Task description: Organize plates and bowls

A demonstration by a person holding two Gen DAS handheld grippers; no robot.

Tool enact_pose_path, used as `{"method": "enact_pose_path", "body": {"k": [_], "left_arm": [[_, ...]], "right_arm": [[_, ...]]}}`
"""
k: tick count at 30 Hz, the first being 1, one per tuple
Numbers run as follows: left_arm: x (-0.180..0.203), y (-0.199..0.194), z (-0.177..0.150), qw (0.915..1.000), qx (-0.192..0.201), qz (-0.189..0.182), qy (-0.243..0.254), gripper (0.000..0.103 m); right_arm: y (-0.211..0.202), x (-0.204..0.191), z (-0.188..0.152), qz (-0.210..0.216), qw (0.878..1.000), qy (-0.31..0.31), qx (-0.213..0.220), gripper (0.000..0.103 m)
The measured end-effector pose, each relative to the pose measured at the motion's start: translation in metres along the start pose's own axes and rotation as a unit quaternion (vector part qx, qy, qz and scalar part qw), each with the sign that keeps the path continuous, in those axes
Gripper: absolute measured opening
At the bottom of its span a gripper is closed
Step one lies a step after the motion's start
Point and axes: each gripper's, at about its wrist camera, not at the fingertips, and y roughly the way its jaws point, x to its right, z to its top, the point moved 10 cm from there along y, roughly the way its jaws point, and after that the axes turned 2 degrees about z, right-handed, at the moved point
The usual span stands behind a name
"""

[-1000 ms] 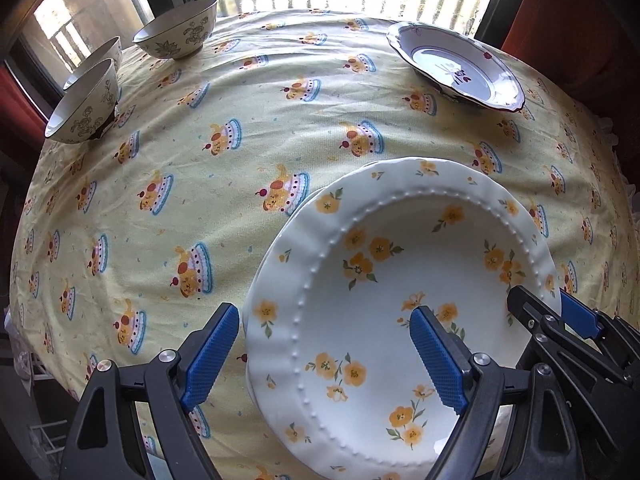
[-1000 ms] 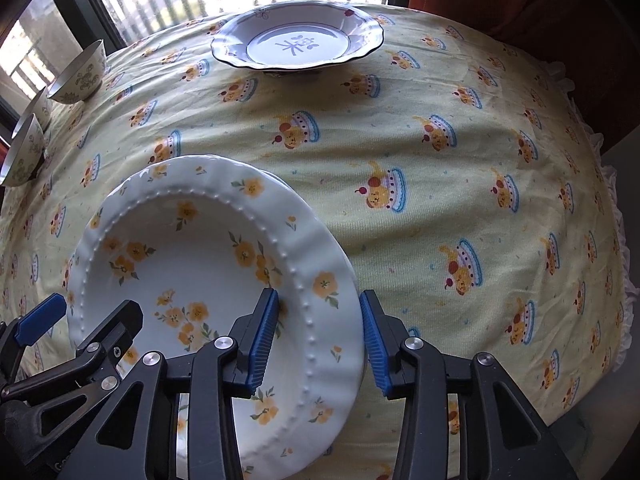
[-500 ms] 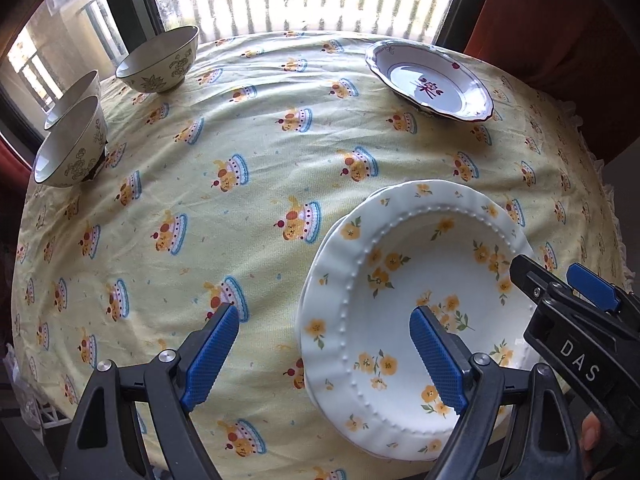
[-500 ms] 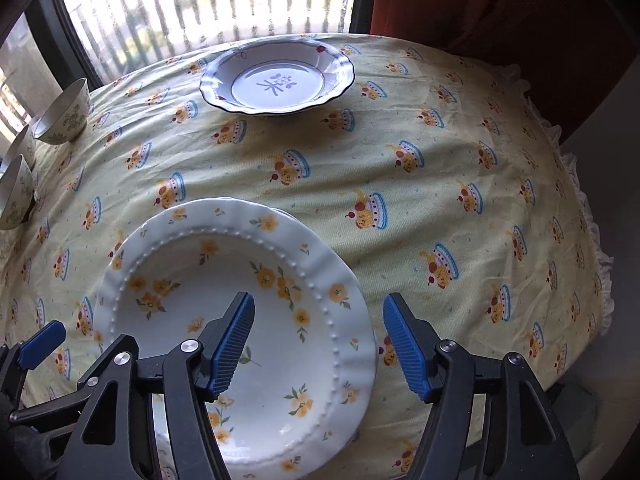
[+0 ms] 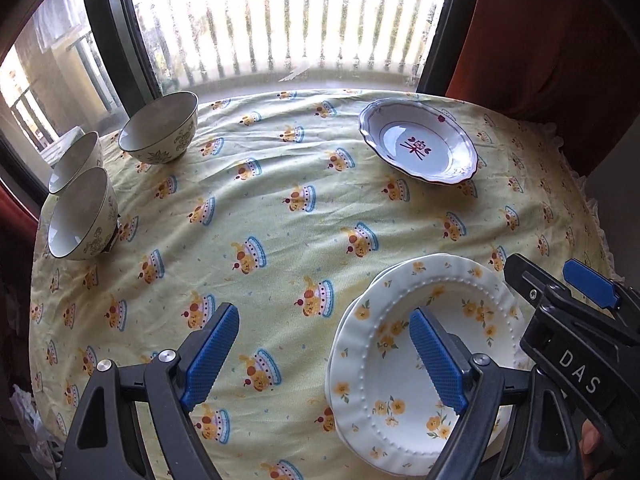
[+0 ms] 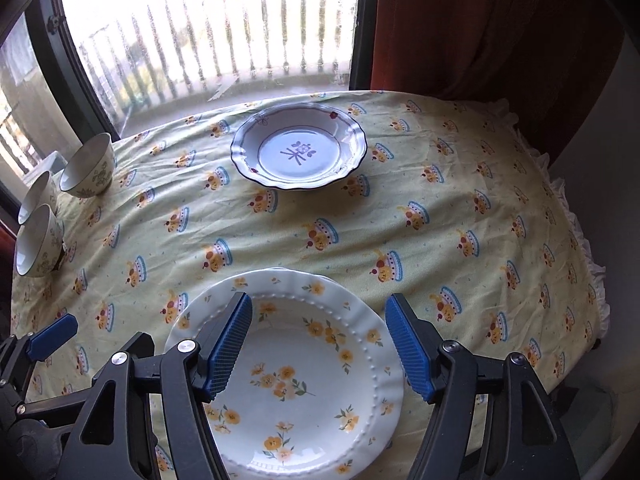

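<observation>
Both grippers' ribbed blue fingers (image 6: pixel 230 346) stand spread, empty, above the scalloped, bead-rimmed floral plate (image 6: pixel 304 376).

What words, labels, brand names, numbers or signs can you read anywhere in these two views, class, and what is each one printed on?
"DAS": white capitals on the black body of the right tongs, seen in the left wrist view.
The mark in the middle of the blue-rimmed plate looks like a painted flower motif, not readable text.
Nothing else carries writing: the floral plate, bowls and tablecloth show pictures only.
</observation>
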Motion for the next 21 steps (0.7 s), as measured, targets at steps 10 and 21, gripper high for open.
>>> {"method": "enact_pose_path", "body": {"k": [10, 21], "left_arm": [[0.025, 0.017, 0.047, 0.9992, 0.025, 0.016, -0.025, 0.085], [0.045, 0.06, 0.113, 0.9949, 0.051, 0.071, -0.05, 0.083]], "right_arm": [[0.022, 0.016, 0.051, 0.038, 0.999, 0.003, 0.008, 0.072], [0.075, 0.039, 0.116, 0.069, 0.997, -0.018, 0.007, 0.072]]}}
